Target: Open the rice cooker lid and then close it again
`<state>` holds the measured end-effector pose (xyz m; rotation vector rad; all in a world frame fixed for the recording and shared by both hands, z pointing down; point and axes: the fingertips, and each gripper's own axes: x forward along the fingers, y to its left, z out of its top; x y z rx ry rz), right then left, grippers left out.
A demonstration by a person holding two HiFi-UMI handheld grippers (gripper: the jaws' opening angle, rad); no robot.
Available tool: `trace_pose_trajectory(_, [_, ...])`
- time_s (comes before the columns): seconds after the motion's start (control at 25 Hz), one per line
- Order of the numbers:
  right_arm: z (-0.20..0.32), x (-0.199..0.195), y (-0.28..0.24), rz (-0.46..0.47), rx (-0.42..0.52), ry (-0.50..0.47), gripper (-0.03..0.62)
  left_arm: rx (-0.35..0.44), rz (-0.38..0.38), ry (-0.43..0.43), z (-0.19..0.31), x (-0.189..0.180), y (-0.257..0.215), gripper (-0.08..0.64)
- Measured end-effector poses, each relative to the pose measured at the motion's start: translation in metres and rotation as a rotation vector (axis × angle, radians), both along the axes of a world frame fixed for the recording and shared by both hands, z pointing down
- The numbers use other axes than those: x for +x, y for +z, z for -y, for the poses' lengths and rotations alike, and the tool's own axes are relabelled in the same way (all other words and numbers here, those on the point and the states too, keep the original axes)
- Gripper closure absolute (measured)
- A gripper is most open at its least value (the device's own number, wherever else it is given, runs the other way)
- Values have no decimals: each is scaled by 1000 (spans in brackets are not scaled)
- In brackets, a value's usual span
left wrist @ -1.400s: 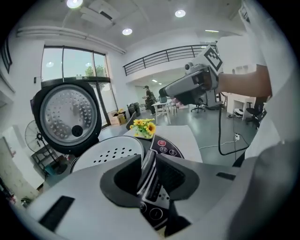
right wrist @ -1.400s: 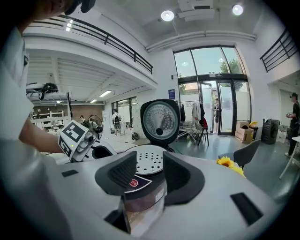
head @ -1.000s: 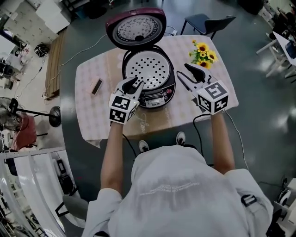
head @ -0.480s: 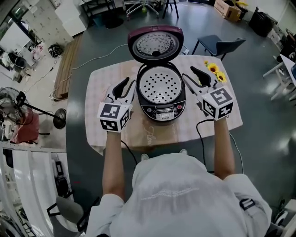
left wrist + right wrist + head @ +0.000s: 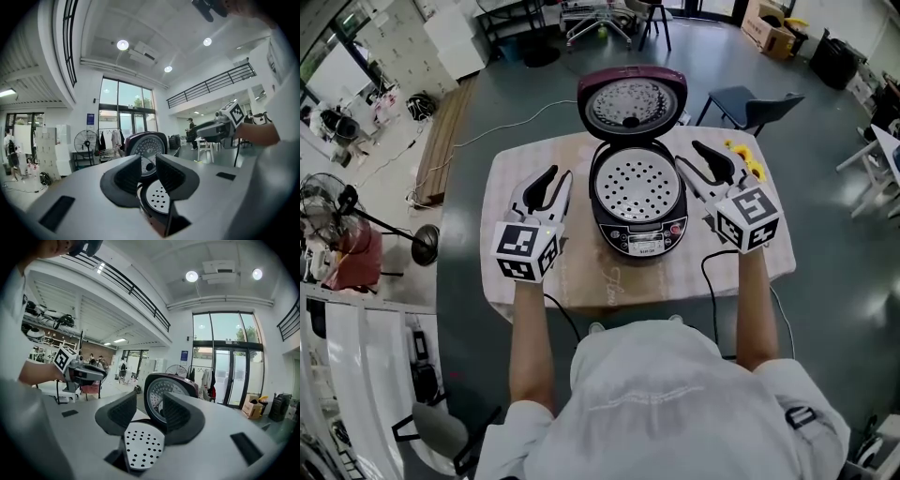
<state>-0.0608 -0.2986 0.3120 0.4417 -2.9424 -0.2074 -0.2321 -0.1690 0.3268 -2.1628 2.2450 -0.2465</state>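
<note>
The dark red rice cooker (image 5: 638, 208) stands in the middle of the table with its lid (image 5: 634, 101) raised upright at the back. The perforated inner plate (image 5: 637, 184) is uncovered. My left gripper (image 5: 553, 180) hovers left of the cooker, open and empty. My right gripper (image 5: 691, 157) hovers right of the cooker, also open and empty. Neither touches the cooker. In the left gripper view the lid (image 5: 146, 146) and the plate (image 5: 157, 198) show through the gap of the left gripper (image 5: 149, 174). The right gripper view frames the lid (image 5: 165, 394) between the fingers of the right gripper (image 5: 150, 414).
The table (image 5: 581, 281) wears a pale checked cloth. Yellow flowers (image 5: 751, 160) stand at its back right corner, close to my right gripper. A dark chair (image 5: 753, 101) is behind the table. A standing fan (image 5: 328, 202) is on the floor far left.
Both grippers have lifted and drawn away from the cooker. The left one left the cooker's front left rim and now hangs beside it. The lid stays raised.
</note>
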Motion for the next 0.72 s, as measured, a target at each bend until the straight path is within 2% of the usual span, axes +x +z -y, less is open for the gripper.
trace_pose_trajectory(0.28, [-6,-19,1,-63,26,-19,400,-46,21,35,-5,-2,11,451])
trace_pose_trajectory(0.72, [-6,-51,-16,-174,111,29,397,-70,19,178,-21,-5,19,451])
